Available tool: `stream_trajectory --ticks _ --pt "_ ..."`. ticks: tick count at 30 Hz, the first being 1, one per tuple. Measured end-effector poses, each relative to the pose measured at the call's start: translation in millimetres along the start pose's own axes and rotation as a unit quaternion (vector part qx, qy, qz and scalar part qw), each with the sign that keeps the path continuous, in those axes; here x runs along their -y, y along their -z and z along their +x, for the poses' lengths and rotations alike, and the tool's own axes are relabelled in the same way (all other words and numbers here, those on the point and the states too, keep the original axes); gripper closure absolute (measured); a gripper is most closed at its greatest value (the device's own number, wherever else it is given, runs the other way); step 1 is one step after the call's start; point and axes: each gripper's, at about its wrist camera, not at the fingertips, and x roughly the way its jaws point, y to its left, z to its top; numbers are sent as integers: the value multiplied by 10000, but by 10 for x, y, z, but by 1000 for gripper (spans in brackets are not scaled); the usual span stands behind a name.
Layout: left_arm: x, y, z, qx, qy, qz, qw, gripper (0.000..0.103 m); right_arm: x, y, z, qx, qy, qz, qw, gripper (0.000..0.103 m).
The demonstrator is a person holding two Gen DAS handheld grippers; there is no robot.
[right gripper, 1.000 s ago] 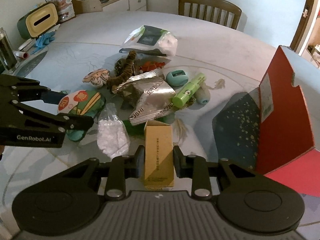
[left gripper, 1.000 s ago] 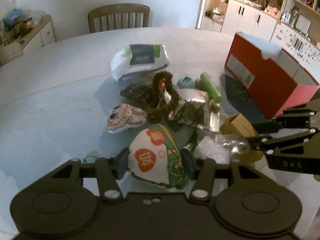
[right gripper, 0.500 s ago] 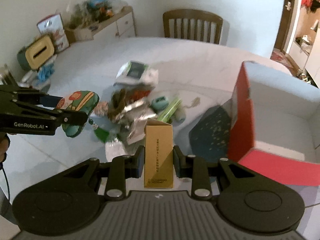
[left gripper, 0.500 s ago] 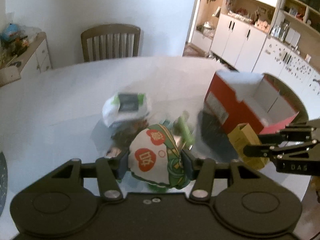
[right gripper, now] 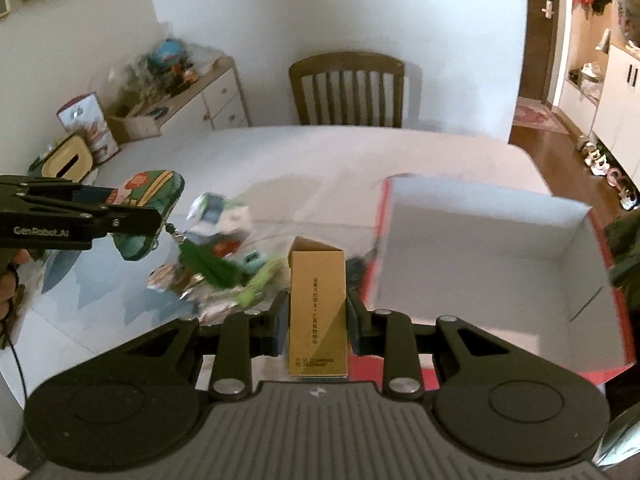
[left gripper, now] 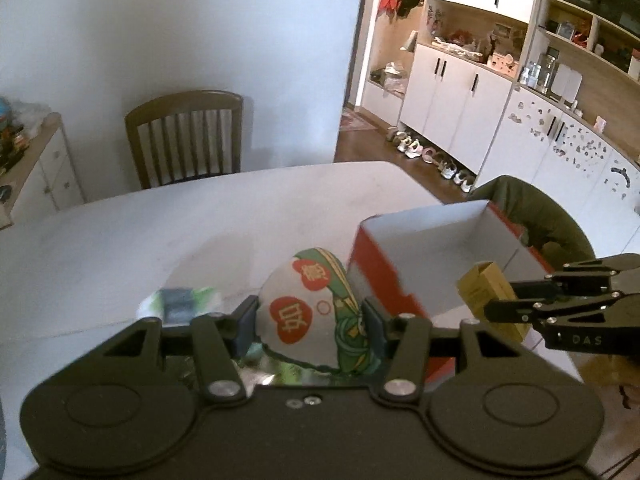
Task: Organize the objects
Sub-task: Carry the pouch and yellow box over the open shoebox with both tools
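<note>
My left gripper (left gripper: 310,322) is shut on a white and green stuffed pouch (left gripper: 310,312) with red apple prints, held up above the table. The same pouch (right gripper: 150,200) shows in the right wrist view, at the left, with a green tassel (right gripper: 204,264) dangling under it. My right gripper (right gripper: 316,320) is shut on a tall yellow carton (right gripper: 317,312), upright between the pads. In the left wrist view that carton (left gripper: 490,298) hangs over the open red box (left gripper: 440,248). The box's white inside (right gripper: 480,264) looks bare.
A blurred pile of small items (right gripper: 224,264) lies on the pale round table (right gripper: 320,160), left of the box; a white and green packet (left gripper: 176,304) shows below my left gripper. A wooden chair (right gripper: 346,88) stands at the far side, a sideboard (right gripper: 180,96) at the left.
Both grippers have risen off the table with their loads and swung right toward the red box. The pile has dropped low in both views, and the box's inside has come into sight.
</note>
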Motion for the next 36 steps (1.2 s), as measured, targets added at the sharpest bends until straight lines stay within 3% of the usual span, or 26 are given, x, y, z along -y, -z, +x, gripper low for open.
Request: stream_trajectory --ticks 13,21,27,36 --pt "1100 -543 694 -57 28 151 9999 49 1177 -100 -22 -83 426 154 9989 74" --pt "1601 -666 1173 -222 9 322 9992 49 1611 -33 73 -253 522 246 9980 74" --pt "1860 -577 1720 -546 -102 460 9974 49 1835 -14 266 -426 631 312 9966 74" --pt "1901 -454 2401 -1320 -143 266 9908 49 2057 96 777 -1024 697 304 9918 74"
